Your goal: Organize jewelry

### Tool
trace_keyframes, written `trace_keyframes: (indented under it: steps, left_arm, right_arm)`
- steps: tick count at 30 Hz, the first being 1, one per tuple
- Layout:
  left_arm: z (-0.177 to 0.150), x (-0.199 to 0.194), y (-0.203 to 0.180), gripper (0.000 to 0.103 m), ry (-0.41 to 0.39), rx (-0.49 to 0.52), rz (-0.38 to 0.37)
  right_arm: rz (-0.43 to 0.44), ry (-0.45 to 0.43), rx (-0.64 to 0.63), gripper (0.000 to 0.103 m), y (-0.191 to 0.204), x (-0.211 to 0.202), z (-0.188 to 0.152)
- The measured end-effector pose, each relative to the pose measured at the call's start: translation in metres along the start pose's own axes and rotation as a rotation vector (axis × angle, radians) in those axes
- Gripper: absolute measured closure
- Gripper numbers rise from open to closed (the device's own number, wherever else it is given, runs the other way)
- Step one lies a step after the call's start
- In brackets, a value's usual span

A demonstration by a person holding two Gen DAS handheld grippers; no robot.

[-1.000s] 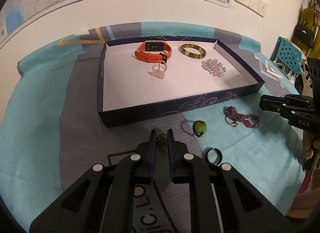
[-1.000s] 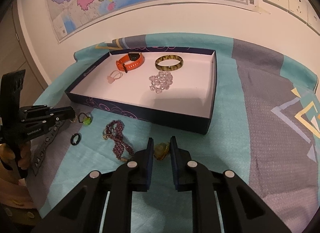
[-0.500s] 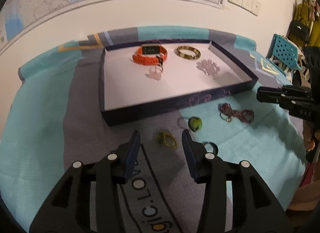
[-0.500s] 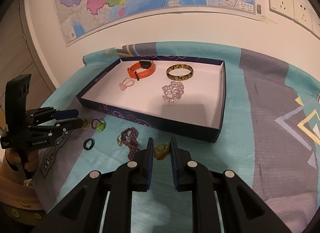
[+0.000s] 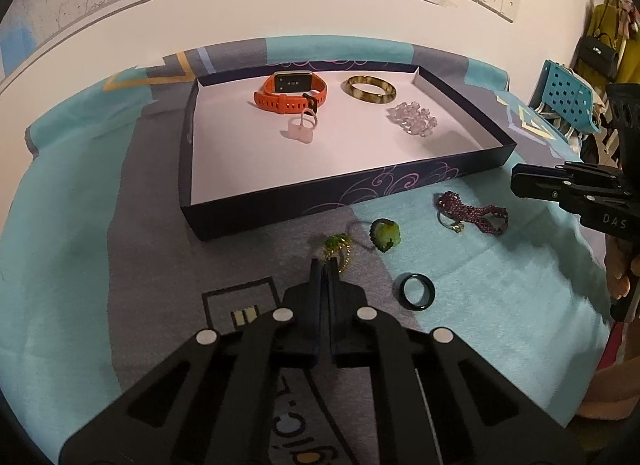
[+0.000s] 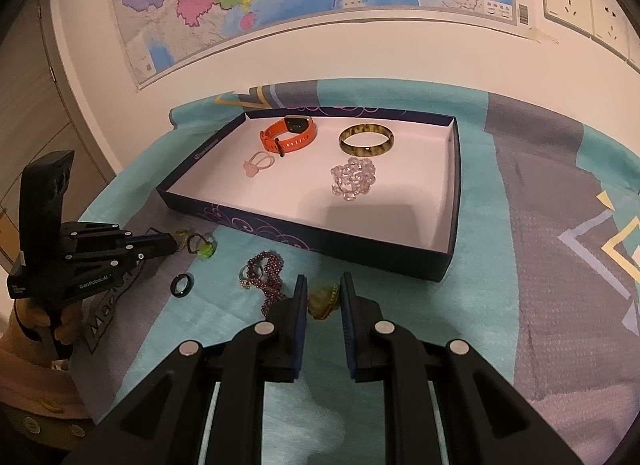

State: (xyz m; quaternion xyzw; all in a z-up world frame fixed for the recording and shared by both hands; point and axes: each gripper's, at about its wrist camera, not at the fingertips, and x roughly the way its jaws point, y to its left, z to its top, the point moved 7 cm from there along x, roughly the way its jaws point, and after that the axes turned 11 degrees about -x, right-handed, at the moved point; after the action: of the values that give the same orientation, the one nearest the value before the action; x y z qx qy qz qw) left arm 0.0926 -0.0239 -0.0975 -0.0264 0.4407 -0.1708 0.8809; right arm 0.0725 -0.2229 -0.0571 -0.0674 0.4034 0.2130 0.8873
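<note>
In the dark-blue shallow cardboard tray lie four pieces; five remain on the cloth. The left gripper, just closed, pinches the gold green-stone ring; the right gripper clasps a yellowish-green pendant.

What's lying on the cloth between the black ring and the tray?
In the left wrist view, a green-stone ring lies between the black ring and the tray.

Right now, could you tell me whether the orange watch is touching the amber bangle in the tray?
Apart. The right wrist view shows bare white tray floor between the orange watch and the amber bangle.
</note>
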Motion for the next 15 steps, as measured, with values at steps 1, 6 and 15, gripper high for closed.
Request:
trace_keyframes:
  steps: [1, 6, 15]
  left_arm:
    - [0.000, 0.000, 0.000, 0.100, 0.001, -0.004, -0.005]
    - [0.001, -0.002, 0.001, 0.100, -0.002, -0.013, -0.010]
    - [0.008, -0.012, 0.000, 0.099, -0.022, -0.014, -0.030]
  right_arm:
    - [0.001, -0.004, -0.002, 0.088, 0.000, -0.001, 0.001]
    - [0.001, -0.016, -0.011, 0.088, 0.002, -0.003, 0.005]
    - [0.009, -0.020, -0.013, 0.088, 0.003, -0.003, 0.006]
